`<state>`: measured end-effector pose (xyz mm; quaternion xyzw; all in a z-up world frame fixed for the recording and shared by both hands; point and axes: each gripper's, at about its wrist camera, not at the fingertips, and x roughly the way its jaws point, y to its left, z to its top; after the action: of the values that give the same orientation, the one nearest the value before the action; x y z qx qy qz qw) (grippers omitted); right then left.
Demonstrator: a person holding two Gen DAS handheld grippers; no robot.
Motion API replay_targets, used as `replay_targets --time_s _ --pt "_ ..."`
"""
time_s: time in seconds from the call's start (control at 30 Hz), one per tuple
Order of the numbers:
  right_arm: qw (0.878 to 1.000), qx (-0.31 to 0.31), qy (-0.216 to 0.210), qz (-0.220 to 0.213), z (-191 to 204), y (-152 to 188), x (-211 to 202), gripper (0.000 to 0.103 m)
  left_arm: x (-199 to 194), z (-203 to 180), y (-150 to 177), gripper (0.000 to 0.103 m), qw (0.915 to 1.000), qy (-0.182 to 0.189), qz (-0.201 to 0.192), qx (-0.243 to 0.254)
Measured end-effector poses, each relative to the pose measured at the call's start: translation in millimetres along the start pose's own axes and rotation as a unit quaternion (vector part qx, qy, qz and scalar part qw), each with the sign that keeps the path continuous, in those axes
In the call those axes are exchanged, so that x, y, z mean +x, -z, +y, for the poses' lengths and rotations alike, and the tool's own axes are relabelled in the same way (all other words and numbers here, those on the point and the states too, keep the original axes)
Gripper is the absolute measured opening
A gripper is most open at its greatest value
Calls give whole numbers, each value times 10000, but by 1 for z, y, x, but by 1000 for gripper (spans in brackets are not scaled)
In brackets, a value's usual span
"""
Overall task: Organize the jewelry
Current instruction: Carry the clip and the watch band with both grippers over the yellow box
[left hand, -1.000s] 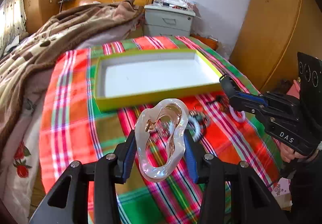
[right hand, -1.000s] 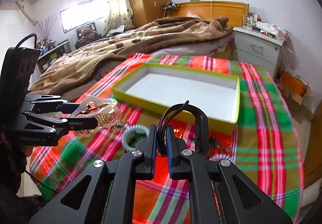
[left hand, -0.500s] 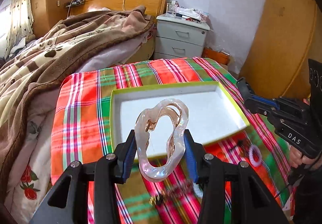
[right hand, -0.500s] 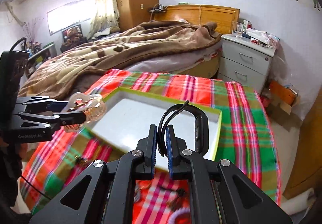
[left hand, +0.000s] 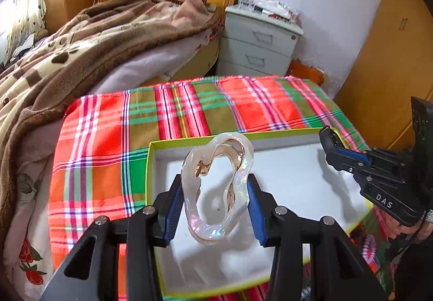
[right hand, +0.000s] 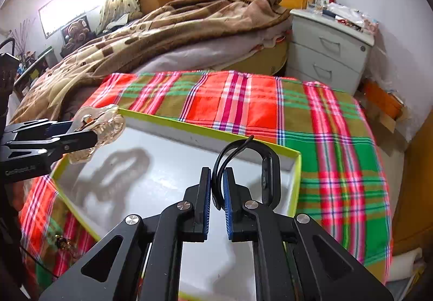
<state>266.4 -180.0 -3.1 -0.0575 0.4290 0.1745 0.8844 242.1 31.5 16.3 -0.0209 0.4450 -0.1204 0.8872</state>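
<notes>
A clear pinkish hair claw clip (left hand: 216, 187) is clamped between the blue pads of my left gripper (left hand: 215, 206), held over the white inside of a shallow box with a yellow-green rim (left hand: 148, 174). The right wrist view shows that clip (right hand: 97, 133) at the box's left corner. My right gripper (right hand: 217, 190) is shut on the strap of a black wristband (right hand: 268, 174), which loops up above the box's right part (right hand: 296, 179). In the left wrist view the right gripper (left hand: 328, 140) reaches in over the box's right edge.
The box lies on a red, green and pink plaid cloth (right hand: 243, 101). Small jewelry pieces (right hand: 63, 241) lie on the cloth nearer to me. Behind are a bed with a brown blanket (left hand: 94, 38), a grey nightstand (left hand: 259, 41) and wooden wardrobes (left hand: 384, 57).
Both grippers have travelled forward from above the loose jewelry on the cloth to above the box, each keeping its item. The box now fills the lower part of both views.
</notes>
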Motion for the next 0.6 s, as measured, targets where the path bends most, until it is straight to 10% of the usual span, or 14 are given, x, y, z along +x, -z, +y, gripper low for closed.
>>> replay_targets --time_s 0.6 --pt "9991 -198 167 336 5 -3 29 9 30 2 -2 46 9996 -188 202 46"
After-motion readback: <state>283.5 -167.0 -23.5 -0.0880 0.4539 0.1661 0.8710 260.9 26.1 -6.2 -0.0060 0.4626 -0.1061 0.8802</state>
